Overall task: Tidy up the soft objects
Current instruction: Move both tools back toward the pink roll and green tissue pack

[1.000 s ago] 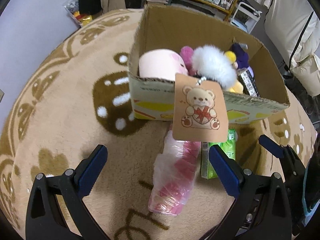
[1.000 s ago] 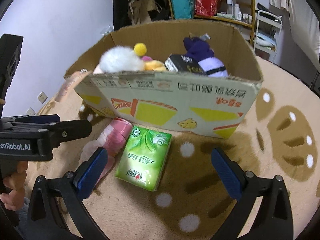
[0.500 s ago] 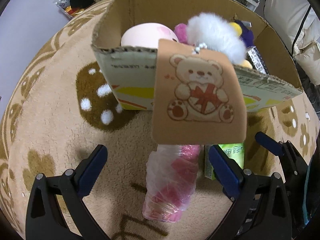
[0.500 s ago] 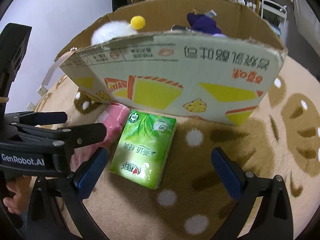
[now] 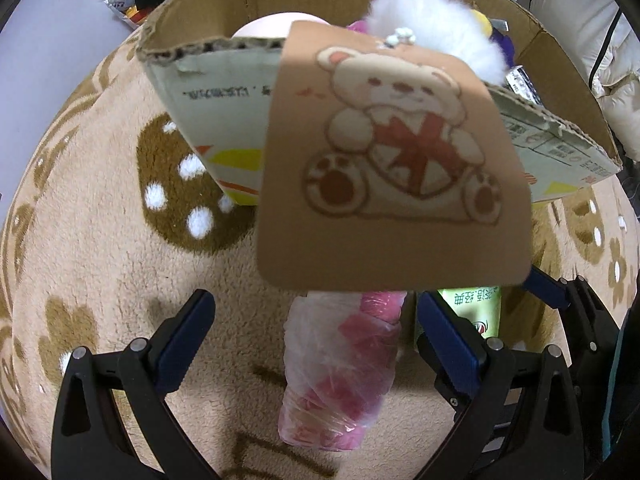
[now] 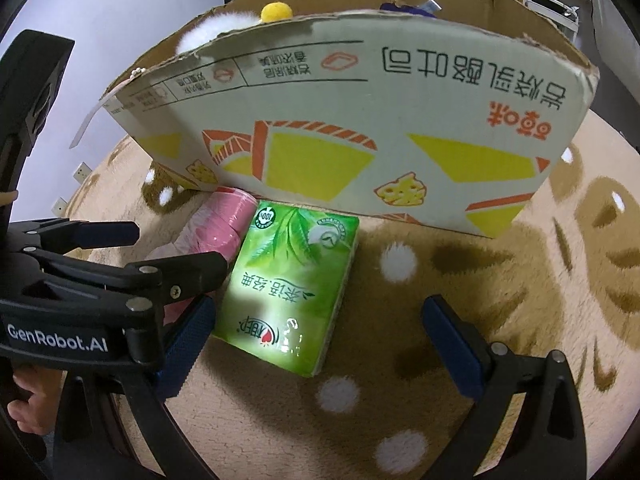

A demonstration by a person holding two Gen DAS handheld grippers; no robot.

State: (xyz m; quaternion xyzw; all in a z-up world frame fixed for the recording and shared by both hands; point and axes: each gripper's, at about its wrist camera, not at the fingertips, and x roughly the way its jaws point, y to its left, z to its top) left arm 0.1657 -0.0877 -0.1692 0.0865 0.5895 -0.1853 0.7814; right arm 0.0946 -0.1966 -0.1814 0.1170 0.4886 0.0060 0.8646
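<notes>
A cardboard box [image 5: 224, 92] [image 6: 360, 128] stands on the rug with plush toys inside, among them a white fluffy one [image 5: 432, 28] whose bear tag [image 5: 396, 160] hangs over the rim. In front of the box lie a pink roll in clear plastic [image 5: 340, 376] [image 6: 224, 228] and a green tissue pack [image 6: 288, 284] [image 5: 476, 312]. My left gripper [image 5: 320, 344] is open, straddling the pink roll. My right gripper [image 6: 320, 348] is open around the near end of the tissue pack.
A beige rug [image 5: 100, 240] with brown patterns covers the floor. The left gripper's body [image 6: 80, 292] crowds the left of the right wrist view, with a hand [image 6: 32, 404] on it. Shelves and white bedding [image 5: 592, 20] lie behind the box.
Both grippers have moved forward and down toward the box. The bear tag now looms large in the left wrist view, and the tissue pack sits between the right fingers.
</notes>
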